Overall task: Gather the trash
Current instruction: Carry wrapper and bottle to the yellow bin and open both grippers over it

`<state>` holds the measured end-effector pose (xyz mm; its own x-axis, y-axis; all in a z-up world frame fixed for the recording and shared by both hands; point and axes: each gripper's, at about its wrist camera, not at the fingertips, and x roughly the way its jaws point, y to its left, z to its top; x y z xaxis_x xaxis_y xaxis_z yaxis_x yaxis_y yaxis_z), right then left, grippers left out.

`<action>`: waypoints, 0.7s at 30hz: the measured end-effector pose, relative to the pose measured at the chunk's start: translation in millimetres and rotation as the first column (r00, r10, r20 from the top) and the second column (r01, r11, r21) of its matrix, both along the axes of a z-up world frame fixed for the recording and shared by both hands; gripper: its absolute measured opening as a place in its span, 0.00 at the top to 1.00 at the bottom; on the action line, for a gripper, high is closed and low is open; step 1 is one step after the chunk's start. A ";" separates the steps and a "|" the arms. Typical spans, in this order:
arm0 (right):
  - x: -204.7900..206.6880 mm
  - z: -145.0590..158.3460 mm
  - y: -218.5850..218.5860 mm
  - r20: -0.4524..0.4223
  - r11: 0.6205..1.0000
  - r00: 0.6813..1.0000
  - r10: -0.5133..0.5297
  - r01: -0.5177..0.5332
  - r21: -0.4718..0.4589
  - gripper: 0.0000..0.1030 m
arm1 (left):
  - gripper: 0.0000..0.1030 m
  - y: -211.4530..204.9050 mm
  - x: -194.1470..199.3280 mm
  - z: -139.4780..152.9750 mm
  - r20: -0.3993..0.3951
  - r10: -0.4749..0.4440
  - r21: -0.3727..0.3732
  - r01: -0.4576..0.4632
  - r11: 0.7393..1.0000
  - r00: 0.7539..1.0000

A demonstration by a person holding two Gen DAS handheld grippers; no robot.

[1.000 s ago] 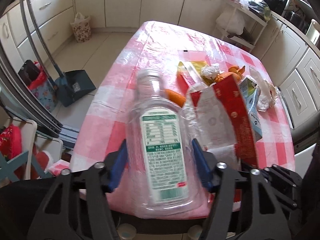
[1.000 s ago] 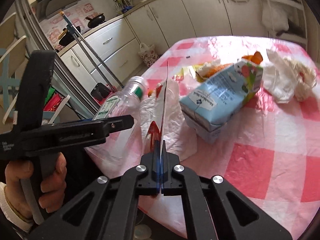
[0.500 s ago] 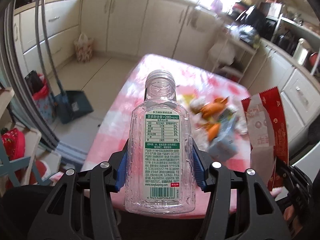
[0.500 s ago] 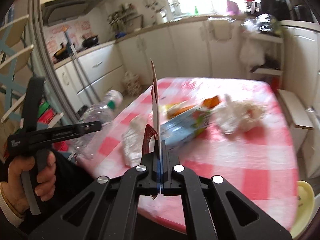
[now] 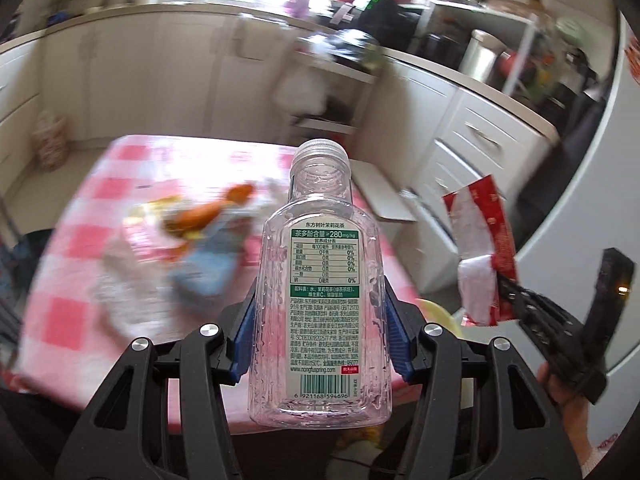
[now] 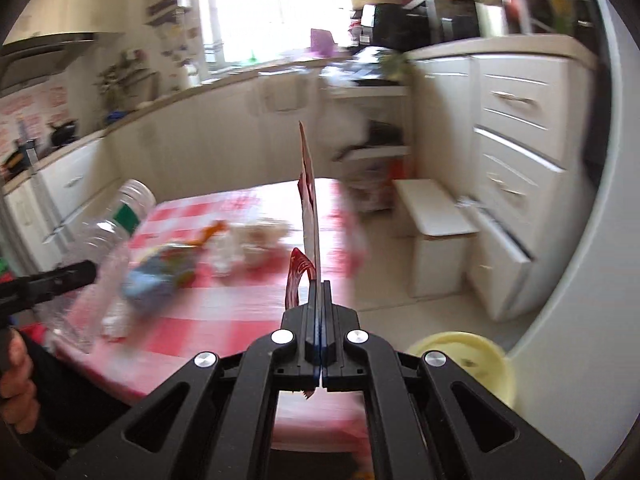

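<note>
Trash is partly picked up. The left gripper point(image 5: 320, 332) has its blue fingers point(image 5: 243, 330) squeezed on both sides of an empty bottle point(image 5: 320, 300), cap pointing away, held up in the air over the near edge of the counter point(image 5: 80, 236). The right gripper point(image 6: 321, 320) has its fingers pressed tight together on a red wrapper point(image 6: 310, 208), which stands up thin and straight; it is also off the counter, near the near right corner. More trash still lies in the middle of the counter: a blue carton point(image 6: 156, 276), some orange bits point(image 6: 210, 232) and crumpled white stuff point(image 6: 256, 240), all blurry. A yellow bin point(image 6: 464, 364) sits on the floor by the near right corner, just below the right gripper. Both hands look level and turned toward that side, so I think the bottle and wrapper go in there next, and then the rest needs collecting.
</note>
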<state>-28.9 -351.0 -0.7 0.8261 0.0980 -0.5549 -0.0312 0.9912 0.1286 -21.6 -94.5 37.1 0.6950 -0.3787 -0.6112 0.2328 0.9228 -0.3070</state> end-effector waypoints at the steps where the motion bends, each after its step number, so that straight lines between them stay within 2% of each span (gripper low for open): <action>1: 2.2 -2.8 -7.6 -0.016 1.000 1.000 -0.025 0.025 0.001 0.99 | 0.49 -13.5 3.5 0.2 0.001 -0.023 0.000 0.023 1.000 1.000; 7: 28.1 -55.7 -58.6 -0.174 0.983 0.968 -0.178 0.183 0.012 0.99 | 0.49 -87.9 27.4 -9.0 -0.014 -0.125 -0.003 0.125 0.992 0.992; 12: 50.6 -98.0 -78.4 -0.282 0.967 0.930 -0.237 0.254 0.024 0.99 | 0.49 -130.8 35.5 -19.5 -0.037 -0.171 0.001 0.171 0.985 0.985; 17: 55.2 -125.5 -96.8 -0.365 0.952 0.891 -0.269 0.304 0.040 0.99 | 0.49 -158.6 44.7 -34.7 -0.071 -0.199 0.023 0.201 0.979 0.977; 19: 52.4 -130.2 -102.4 -0.385 0.946 0.879 -0.283 0.322 0.039 0.89 | 0.49 -166.6 48.3 -41.5 -0.086 -0.204 0.028 0.207 0.978 0.975; 20: 49.6 -130.0 -104.4 -0.386 0.942 0.876 -0.291 0.333 0.045 0.69 | 0.49 -168.0 50.6 -44.5 -0.093 -0.205 0.029 0.209 0.978 0.974; 21: 46.7 -128.0 -105.9 -0.376 0.939 0.878 -0.297 0.340 0.053 0.56 | 0.49 -170.9 52.4 -47.0 -0.099 -0.207 0.031 0.211 0.977 0.973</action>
<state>17.8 -456.9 -128.6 0.5711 -0.0566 -0.8189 0.3533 0.9174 0.1830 30.8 -265.5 -9.9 0.5413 -0.4828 -0.6884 0.3936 0.8690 -0.2999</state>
